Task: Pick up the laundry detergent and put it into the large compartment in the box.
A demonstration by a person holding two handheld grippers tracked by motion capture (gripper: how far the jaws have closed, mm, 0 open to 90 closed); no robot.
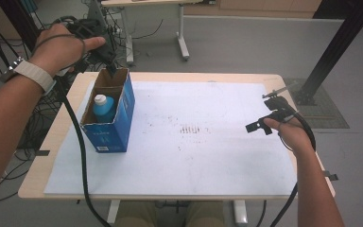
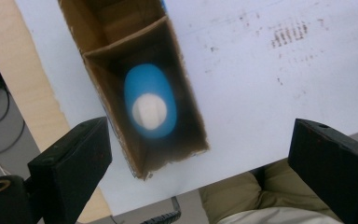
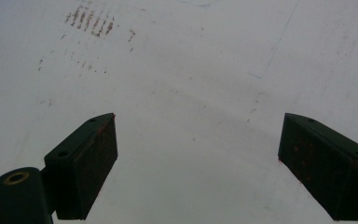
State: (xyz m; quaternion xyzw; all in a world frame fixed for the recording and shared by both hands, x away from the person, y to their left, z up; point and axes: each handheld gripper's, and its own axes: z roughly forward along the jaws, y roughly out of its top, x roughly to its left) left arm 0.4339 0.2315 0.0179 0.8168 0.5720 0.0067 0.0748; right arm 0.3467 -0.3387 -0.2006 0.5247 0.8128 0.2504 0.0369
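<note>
Oddly, the blue box's [image 1: 113,124] front print stays unreadably blurred.

I'm working in a lab: bare grey floor [image 1: 246,42], cable bundles [image 1: 0,42], black frame post [image 1: 340,42] beyond my claws.

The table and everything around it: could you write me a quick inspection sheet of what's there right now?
Surface: wooden table under a white sheet with faint brownish smudges.
Job's things: blue bottle with a white cap, upright in the near compartment of the open blue carton.
Clutter: nothing seen.
Grippers: left gripper above the carton, jaws apart, nothing between them; right gripper over bare sheet, jaws apart, nothing between them.
Cables: a black cable trails from the left gripper, another from the right.
Surroundings: grey floor, a second table behind, a black post at right.
</note>
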